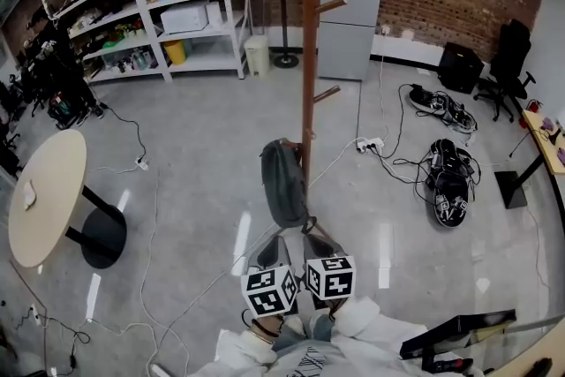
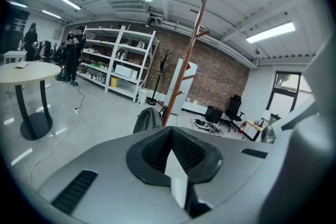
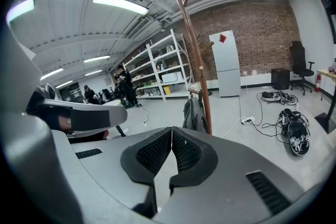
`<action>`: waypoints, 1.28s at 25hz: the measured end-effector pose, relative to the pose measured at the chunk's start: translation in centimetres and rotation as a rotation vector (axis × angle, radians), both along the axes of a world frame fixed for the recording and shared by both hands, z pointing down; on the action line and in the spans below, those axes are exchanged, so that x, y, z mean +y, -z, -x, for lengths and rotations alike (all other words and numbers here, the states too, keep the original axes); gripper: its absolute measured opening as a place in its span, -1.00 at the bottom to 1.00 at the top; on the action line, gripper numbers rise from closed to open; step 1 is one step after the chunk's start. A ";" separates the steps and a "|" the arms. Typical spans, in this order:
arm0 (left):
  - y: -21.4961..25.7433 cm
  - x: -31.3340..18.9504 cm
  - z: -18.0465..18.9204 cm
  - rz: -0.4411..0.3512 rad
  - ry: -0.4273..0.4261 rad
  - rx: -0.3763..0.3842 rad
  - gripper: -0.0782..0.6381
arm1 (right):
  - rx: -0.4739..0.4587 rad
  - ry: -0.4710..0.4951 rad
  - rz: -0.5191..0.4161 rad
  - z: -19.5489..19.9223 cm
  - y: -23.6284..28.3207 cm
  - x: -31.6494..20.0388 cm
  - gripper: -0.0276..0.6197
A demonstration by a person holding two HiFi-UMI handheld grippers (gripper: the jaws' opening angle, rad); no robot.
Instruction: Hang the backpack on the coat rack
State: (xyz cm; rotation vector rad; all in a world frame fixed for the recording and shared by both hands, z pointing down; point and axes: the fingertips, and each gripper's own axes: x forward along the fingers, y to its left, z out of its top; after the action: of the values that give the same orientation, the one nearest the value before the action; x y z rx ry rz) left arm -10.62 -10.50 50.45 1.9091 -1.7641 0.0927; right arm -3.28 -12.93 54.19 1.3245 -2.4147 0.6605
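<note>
Left tongs (image 2: 171,134) and right tongs (image 3: 171,134) sit low in the middle, both closed tight, nothing in them. The grey backpack (image 1: 284,184) hangs on the coat rack (image 1: 309,40), mid picture. It looks soft and floppy, maybe a bit heavy; its top loop seems best to grab

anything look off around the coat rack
Not at the coat rack: the backpack hangs from a low peg. The only mess is tangled cables and black gear strewn on the floor, right of it in the head view.
</note>
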 end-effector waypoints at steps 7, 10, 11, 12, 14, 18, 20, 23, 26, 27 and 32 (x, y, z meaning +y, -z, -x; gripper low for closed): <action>0.4 0.3 0.2 0.001 0.010 0.014 -0.78 | 0.006 0.042 0.003 0.7 0.3 0.4 -0.88; 0.6 0.3 0.2 -0.003 0.013 -0.003 -0.78 | 0.022 0.056 -0.014 0.8 0.7 0.1 -0.88; 0.7 0.1 0.4 -0.005 0.017 -0.006 -0.78 | 0.022 0.061 -0.020 1.0 0.9 -0.1 -0.88; 0.8 0.0 0.6 -0.008 0.021 -0.009 -0.78 | 0.023 0.067 -0.027 1.3 1.2 -0.3 -0.88; 1.0 -0.2 1.0 -0.013 0.027 -0.010 -0.78 | 0.027 0.080 -0.039 1.8 1.5 -0.5 -0.88; 1.3 -0.5 1.2 -0.022 0.025 -0.011 -0.78 | 0.037 0.094 -0.053 2.4 1.9 -0.6 -0.88; 1.4 -0.7 1.1 -0.023 0.020 -0.013 -0.78 | 0.041 0.094 -0.056 2.4 2.0 -0.7 -0.88; 1.5 -1.2 0.9 -0.024 0.012 -0.012 -0.78 | 0.046 0.089 -0.059 2.3 2.1 -1.2 -0.88; 1.4 -1.5 0.7 -0.021 0.004 -0.013 -0.78 | 0.052 0.083 -0.062 2.1 2.2 -1.5 -0.88; 1.4 -1.6 0.7 -0.022 0.003 -0.013 -0.78 | 0.052 0.082 -0.064 2.1 2.2 -1.6 -0.88; 2.0 -2.7 0.4 -0.038 0.008 -0.006 -0.78 | 0.055 0.094 -0.084 2.1 2.9 -2.6 -0.88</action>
State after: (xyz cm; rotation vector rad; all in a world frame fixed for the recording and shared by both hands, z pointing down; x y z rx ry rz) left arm -11.02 -13.24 48.46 1.9306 -1.7887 0.0623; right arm -5.39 -15.50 51.24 1.2353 -2.4673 0.4966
